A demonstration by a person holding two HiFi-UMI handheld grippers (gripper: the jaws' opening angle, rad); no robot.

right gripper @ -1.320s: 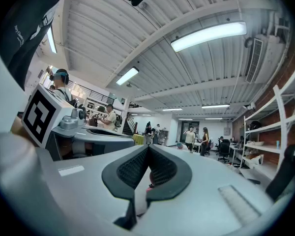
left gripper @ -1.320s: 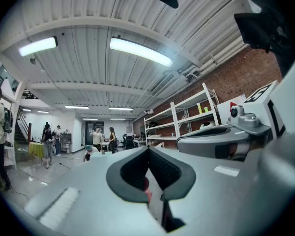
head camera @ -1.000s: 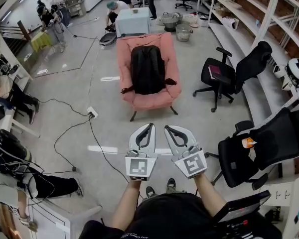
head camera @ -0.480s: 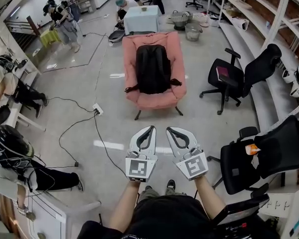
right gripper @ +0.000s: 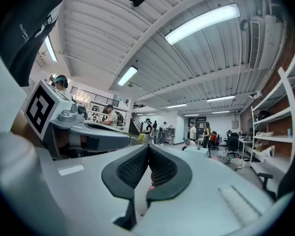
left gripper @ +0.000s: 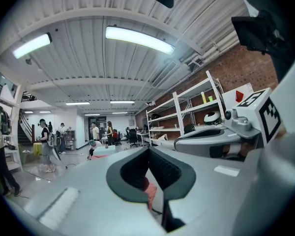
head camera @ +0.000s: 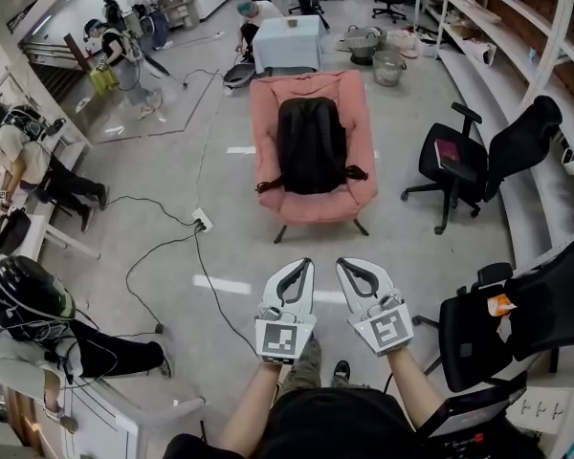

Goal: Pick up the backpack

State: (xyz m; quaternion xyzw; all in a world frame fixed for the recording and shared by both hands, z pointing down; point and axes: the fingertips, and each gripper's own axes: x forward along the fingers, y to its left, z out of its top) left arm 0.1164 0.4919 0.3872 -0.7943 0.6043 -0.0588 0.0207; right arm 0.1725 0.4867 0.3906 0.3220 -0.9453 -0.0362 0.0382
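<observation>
A black backpack (head camera: 312, 145) stands upright against the back of a pink armchair (head camera: 313, 204) in the middle of the floor in the head view. My left gripper (head camera: 304, 265) and right gripper (head camera: 345, 265) are held side by side in front of me, well short of the chair, pointing toward it. Both are shut with nothing between the jaws. In the left gripper view the left gripper (left gripper: 148, 148) has its tips touching, with a sliver of pink chair showing behind the pads. The right gripper (right gripper: 148, 146) likewise shows its tips meeting in the right gripper view.
Black office chairs stand at the right (head camera: 478, 165) and near right (head camera: 517, 318). A power strip (head camera: 203, 225) and cables trail over the floor at the left. A pale blue covered table (head camera: 287, 41) and buckets (head camera: 390, 67) sit behind the armchair. People stand and sit along the left side.
The armchair with the backpack has come closer and shifted right in the head view as I walk toward it. Both grippers stay shut and side by side.
</observation>
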